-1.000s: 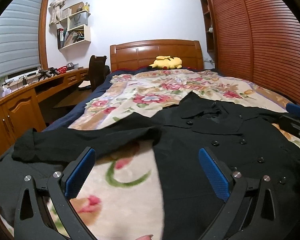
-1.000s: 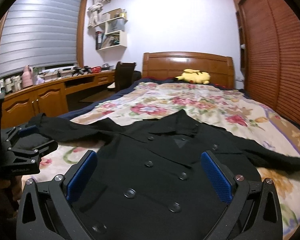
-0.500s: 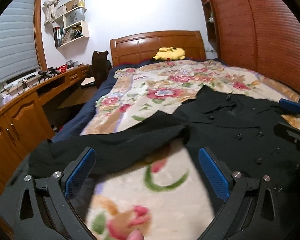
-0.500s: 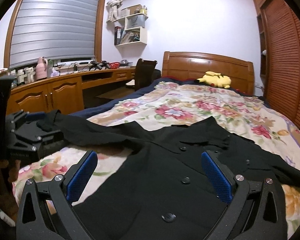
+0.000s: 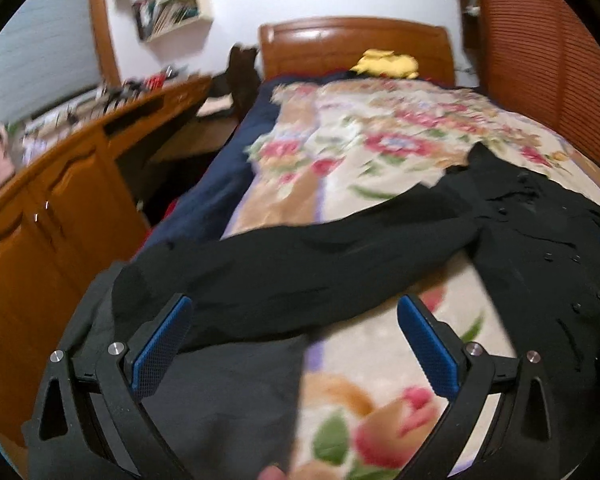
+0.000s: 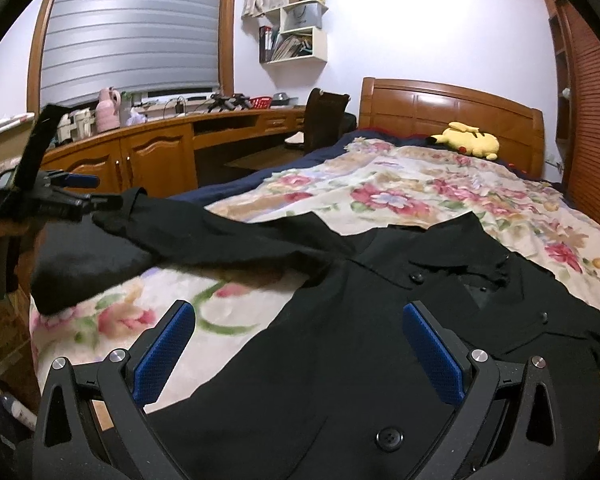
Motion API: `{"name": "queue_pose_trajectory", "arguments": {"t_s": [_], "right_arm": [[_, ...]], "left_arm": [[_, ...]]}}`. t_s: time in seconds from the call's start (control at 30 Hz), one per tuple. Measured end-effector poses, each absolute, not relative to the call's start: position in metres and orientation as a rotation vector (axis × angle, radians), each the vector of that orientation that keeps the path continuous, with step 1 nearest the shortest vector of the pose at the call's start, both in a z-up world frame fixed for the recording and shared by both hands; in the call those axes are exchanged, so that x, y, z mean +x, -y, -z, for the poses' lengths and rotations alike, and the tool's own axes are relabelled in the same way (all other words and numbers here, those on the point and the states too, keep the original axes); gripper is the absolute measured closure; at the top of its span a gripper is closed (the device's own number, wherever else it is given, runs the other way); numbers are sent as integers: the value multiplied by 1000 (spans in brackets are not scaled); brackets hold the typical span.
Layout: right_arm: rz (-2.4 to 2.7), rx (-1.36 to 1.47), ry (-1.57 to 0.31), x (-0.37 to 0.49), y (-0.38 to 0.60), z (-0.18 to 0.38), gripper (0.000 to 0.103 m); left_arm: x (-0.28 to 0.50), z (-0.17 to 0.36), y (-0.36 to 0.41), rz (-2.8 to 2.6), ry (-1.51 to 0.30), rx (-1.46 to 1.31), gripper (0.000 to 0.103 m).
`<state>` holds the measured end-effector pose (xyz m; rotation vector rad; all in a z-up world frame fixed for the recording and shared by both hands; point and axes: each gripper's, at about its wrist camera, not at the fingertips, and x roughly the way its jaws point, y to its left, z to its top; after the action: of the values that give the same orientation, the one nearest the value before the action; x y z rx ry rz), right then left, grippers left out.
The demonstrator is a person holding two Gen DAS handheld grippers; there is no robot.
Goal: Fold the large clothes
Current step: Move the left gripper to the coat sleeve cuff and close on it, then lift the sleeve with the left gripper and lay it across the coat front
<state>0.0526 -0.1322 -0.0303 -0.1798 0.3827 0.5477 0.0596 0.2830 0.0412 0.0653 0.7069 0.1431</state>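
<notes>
2 hand-held grippers (image 5: 292, 344) (image 6: 296, 350) open, 1 black coat (image 6: 340, 360)

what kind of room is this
A bedroom, most likely: a bed with a wooden headboard, a yellow plush toy near it, and a built-in desk under the window.

One black coat (image 6: 340, 360) – one plush toy (image 6: 470, 142) – two tools (image 5: 292, 344) (image 6: 296, 348).

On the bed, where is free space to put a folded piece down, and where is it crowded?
Free: the floral blanket between the black coat collar and the yellow plush toy by the headboard. A smaller bare patch lies under the outstretched sleeve, left of the coat body. Crowded: the near end, covered by the coat, with both open grippers, left and right, over it.
</notes>
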Motion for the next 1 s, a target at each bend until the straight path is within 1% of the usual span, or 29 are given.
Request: {"name": "queue_pose_trajectory", "arguments": {"t_s": [0.1, 0.13, 0.2, 0.23, 0.4, 0.43, 0.5, 0.53, 0.57, 0.6, 0.87, 1.0], "right_arm": [[-548, -193, -383, 57, 136, 29, 0], [-548, -194, -381, 55, 138, 27, 0], [-549, -197, -376, 53, 140, 26, 0], [-550, -197, -373, 49, 140, 26, 0], [-548, -209, -370, 40, 130, 26, 0], [-545, -214, -366, 38, 107, 26, 0], [-545, -214, -366, 38, 104, 25, 0], [-547, -213, -367, 38, 102, 24, 0], [-550, -211, -368, 37, 102, 24, 0], [-553, -210, -369, 38, 103, 24, 0], [-570, -195, -375, 39, 106, 23, 0], [-567, -195, -368, 36, 107, 23, 0]], "left_arm": [[63, -37, -315, -176, -733, 13, 9], [64, -36, -324, -184, -739, -4, 15], [67, -33, -343, -213, -757, -35, 23], [69, -31, -350, -226, -765, -48, 25], [78, -15, -385, -313, -809, -127, 25], [80, -10, -392, -334, -824, -151, 25], [85, -2, -403, -348, -847, -201, 25], [85, 1, -406, -348, -852, -222, 33], [86, 4, -410, -348, -863, -237, 38], [88, 9, -413, -350, -885, -250, 41], [94, 25, -424, -406, -960, -255, 41], [98, 31, -422, -424, -995, -209, 40]]}}
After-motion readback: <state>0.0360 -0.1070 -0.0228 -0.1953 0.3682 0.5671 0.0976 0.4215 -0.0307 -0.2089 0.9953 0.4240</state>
